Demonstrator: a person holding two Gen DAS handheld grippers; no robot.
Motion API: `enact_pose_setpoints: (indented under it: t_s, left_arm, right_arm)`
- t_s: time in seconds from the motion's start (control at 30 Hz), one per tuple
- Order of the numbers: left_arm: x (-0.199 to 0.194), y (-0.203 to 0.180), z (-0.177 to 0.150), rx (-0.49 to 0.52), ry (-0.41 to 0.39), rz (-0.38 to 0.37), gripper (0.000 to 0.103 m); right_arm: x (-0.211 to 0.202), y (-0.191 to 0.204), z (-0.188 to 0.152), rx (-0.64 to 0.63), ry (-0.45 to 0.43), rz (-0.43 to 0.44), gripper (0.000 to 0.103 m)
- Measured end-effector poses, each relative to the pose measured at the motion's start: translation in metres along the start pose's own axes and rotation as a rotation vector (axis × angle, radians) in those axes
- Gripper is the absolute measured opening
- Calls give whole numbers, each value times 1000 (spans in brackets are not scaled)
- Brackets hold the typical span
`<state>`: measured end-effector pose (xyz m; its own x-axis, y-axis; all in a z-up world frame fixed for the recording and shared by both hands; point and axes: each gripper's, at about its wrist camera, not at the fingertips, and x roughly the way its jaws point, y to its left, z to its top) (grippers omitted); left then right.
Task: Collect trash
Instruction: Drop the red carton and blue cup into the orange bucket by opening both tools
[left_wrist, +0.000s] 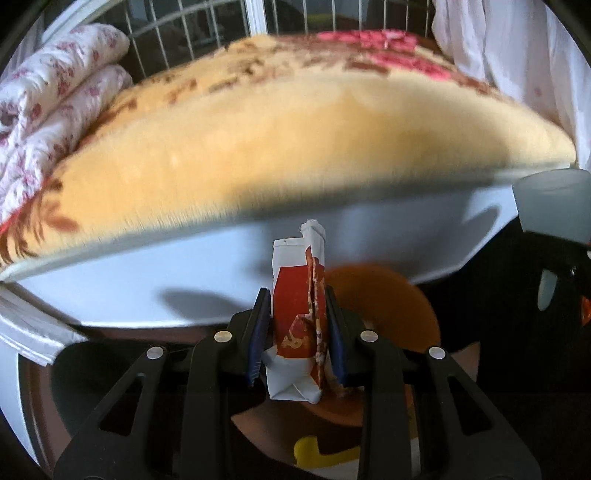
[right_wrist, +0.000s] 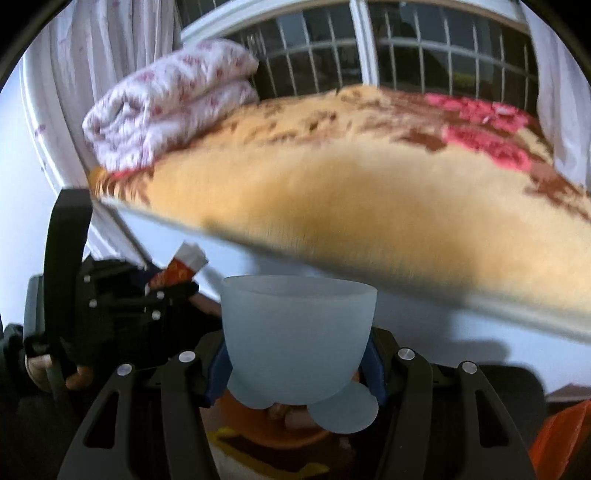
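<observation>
A crumpled red-and-white paper carton (left_wrist: 299, 314), creased and torn along one edge, stands upright between the left gripper (left_wrist: 298, 332) fingers, which are narrowed and pressed on its sides, just below the bed (left_wrist: 295, 147) edge. The frosted, translucent plastic cup (right_wrist: 299, 339), smooth and rounded, sits pinched between the half-spread right gripper (right_wrist: 299, 365) fingers, also below the bed's fuzzy yellow blanket.
</observation>
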<state>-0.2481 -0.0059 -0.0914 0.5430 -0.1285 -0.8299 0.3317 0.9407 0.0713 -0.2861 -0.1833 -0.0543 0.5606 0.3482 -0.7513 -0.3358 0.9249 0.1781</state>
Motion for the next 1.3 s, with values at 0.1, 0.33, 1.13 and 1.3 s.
enact_pose_setpoints:
  t_s: [0.1,0.33,1.13,1.3]
  left_arm:
    - [18,-1,-12,-5,65,-27,28]
    - [65,-2,-24,17,209,-44,28]
    - [146,-4,-40,74,389,-37,29]
    - [147,-4,-40,63,394,-44,53]
  right_arm:
    - [19,0,-12,-16,55,16,58]
    - [70,-5,-32,-34,190,34,58]
    - [157,-2,-51,-26,420,78,58]
    - [158,-6,-50,-18,428,65,82]
